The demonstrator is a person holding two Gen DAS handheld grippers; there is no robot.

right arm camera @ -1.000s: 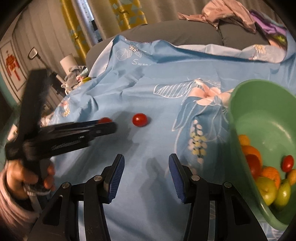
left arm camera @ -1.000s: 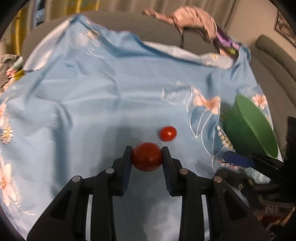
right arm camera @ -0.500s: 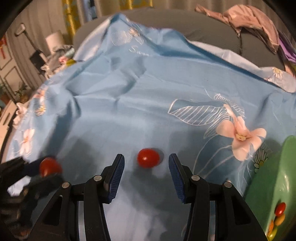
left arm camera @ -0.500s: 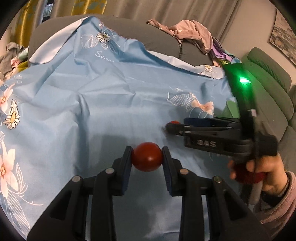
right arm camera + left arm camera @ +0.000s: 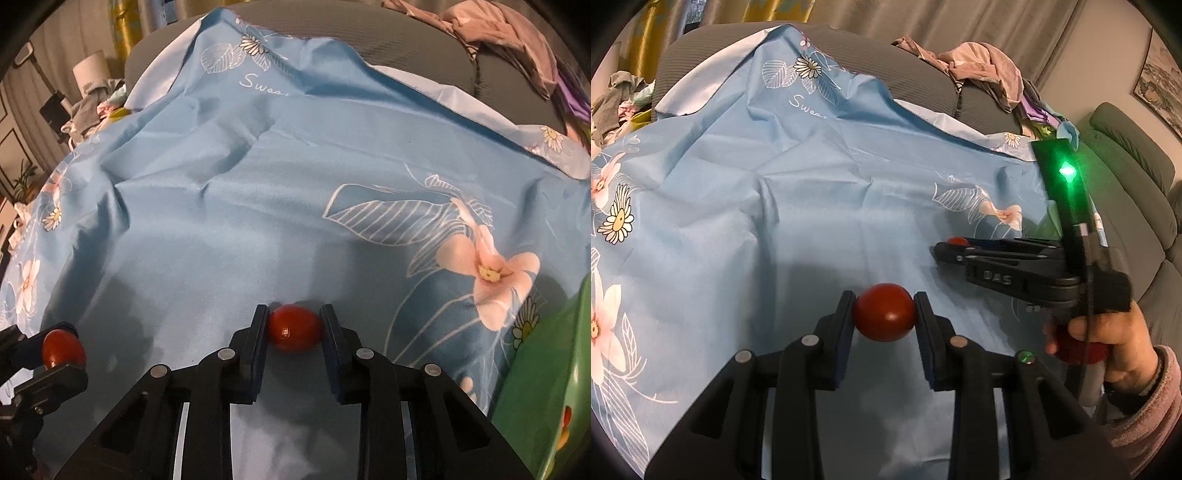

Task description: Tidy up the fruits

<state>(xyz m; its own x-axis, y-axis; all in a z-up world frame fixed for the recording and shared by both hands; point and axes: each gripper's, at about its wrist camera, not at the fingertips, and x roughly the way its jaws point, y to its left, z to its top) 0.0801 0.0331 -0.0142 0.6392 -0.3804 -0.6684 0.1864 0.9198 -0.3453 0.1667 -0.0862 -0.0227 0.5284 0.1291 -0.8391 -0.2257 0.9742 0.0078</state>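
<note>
My left gripper is shut on a dark red tomato and holds it above the blue flowered cloth. It also shows in the right wrist view at the lower left with that tomato. My right gripper has closed around a second red tomato that lies on the cloth; both pads touch it. In the left wrist view the right gripper lies to the right, with its tomato just showing behind the fingers.
A green bowl holding fruit stands at the right edge. A grey sofa back with a heap of clothes runs behind the cloth. A lamp and clutter stand at the far left.
My right gripper has moved forward to the tomato on the cloth and closed on it. My left gripper has kept its tomato and drawn back and up.
</note>
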